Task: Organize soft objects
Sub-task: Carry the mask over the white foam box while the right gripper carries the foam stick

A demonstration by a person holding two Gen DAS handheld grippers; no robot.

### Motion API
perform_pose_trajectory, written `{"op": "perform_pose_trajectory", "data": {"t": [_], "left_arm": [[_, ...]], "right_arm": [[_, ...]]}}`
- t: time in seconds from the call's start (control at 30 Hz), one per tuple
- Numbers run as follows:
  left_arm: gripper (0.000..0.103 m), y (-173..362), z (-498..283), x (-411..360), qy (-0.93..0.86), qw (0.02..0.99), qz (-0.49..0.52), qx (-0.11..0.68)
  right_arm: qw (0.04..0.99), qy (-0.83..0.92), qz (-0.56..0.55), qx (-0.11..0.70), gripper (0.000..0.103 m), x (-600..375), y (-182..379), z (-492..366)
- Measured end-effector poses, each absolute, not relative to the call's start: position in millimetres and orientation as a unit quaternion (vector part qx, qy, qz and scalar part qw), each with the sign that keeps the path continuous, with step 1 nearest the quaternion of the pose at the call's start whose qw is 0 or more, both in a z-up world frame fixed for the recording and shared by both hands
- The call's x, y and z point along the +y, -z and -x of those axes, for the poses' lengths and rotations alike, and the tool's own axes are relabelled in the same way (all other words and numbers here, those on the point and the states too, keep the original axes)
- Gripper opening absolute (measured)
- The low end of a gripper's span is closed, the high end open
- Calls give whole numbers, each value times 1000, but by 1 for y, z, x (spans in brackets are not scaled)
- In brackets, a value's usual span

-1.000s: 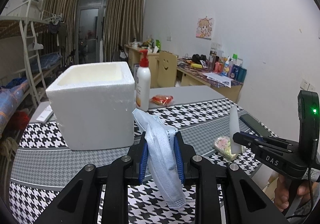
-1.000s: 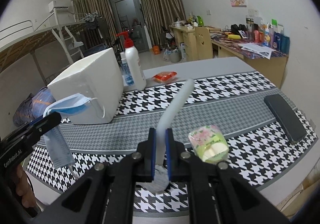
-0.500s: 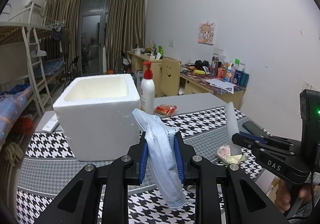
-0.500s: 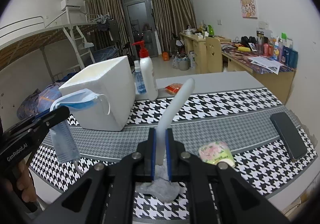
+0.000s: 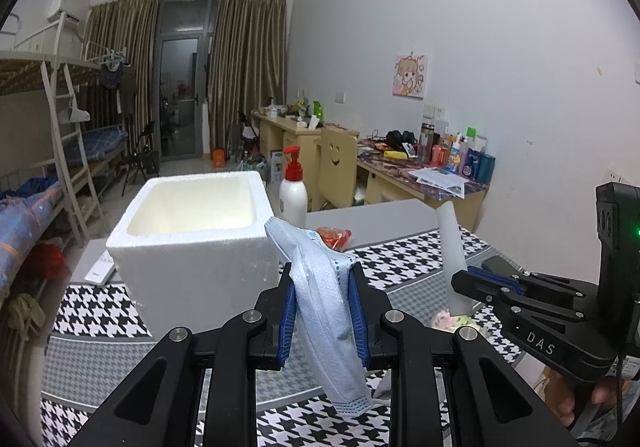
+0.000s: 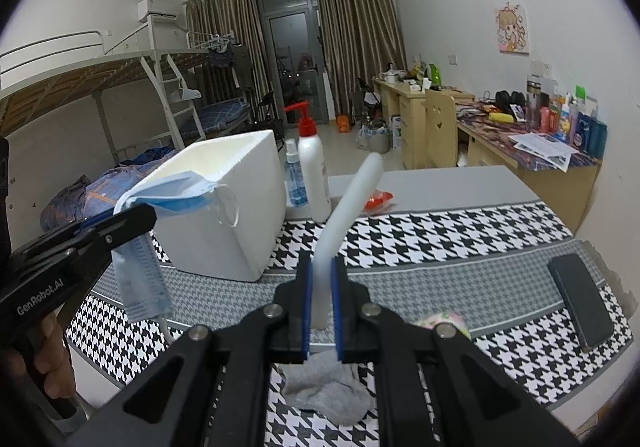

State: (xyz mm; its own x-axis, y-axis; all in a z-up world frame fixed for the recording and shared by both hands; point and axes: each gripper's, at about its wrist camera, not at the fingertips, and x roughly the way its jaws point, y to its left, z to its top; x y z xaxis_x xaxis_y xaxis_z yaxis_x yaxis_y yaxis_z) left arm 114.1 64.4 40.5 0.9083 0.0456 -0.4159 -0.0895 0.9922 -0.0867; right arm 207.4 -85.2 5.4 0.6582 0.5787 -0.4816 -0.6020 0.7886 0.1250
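My left gripper [image 5: 323, 311] is shut on a light blue face mask [image 5: 320, 299] that hangs from its jaws, held above the table just in front of a white foam box [image 5: 192, 243]. The mask also shows in the right wrist view [image 6: 144, 247], beside the box [image 6: 224, 215]. My right gripper [image 6: 321, 311] is shut on a white soft strip [image 6: 344, 207] that stands up from its jaws. That strip shows in the left wrist view [image 5: 450, 243] too. A grey cloth [image 6: 324, 387] lies on the table under my right gripper.
A houndstooth cloth covers the table [image 6: 440, 231]. A white pump bottle [image 6: 314, 175] and a blue spray bottle [image 6: 294, 183] stand behind the box. A red packet [image 5: 334, 237], a tissue pack [image 6: 444, 321] and a black phone [image 6: 580, 299] lie on the table.
Both grippers have risen with their loads. The box top and the far room now show more, and the table sits lower in both views.
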Motion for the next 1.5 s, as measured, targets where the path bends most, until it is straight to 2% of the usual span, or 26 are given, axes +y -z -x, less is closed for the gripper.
{"op": "perform_pose_trajectory", "data": {"t": [1.5], "left_arm": [[26, -97, -145, 88, -66, 984, 31, 162]], "right_arm": [[913, -353, 54, 196, 12, -43, -56, -218]]}}
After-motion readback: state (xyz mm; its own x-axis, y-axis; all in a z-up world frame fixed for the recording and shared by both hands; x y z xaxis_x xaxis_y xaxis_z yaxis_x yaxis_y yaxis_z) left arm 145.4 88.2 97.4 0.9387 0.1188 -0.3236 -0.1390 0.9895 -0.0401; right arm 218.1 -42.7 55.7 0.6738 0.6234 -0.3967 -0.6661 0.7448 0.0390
